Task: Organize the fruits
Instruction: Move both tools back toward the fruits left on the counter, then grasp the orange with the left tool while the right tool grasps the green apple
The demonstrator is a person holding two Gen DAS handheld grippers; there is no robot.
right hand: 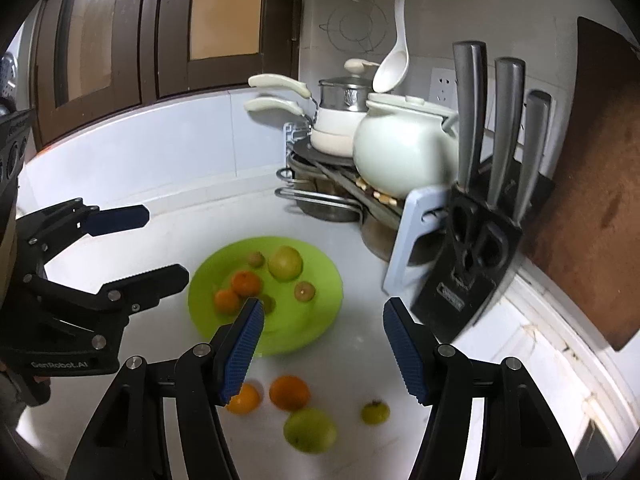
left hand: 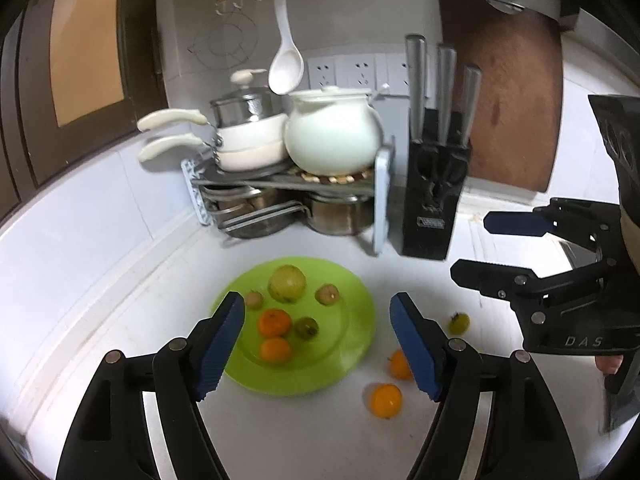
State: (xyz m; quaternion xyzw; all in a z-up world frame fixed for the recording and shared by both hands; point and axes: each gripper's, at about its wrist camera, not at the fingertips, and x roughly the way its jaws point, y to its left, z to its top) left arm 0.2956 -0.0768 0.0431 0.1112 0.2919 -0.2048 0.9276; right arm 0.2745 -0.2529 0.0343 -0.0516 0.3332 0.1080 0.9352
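Both my left claw (left hand: 318, 340) and right claw (right hand: 323, 350) hang spread and empty, so a careless grab could roll the loose round orange tangerine (right hand: 289, 393) off the white worktop (right hand: 352, 452) instead of onto the lime-green plastic plate (right hand: 320, 312).

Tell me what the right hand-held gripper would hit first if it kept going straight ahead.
Probably the round lime-green plastic plate, near its front right rim; the right hand-held gripper is open and empty. Depth is hard to judge.

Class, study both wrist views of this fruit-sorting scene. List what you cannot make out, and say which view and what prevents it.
1. Left wrist view: one orange on the counter is partly covered by the left gripper finger.
2. Right wrist view: a small fruit on the green plate sits partly behind the right gripper finger.
3. Right wrist view: the green apple is blurred.
4. Both views: the small fruits' kind is too small to tell.
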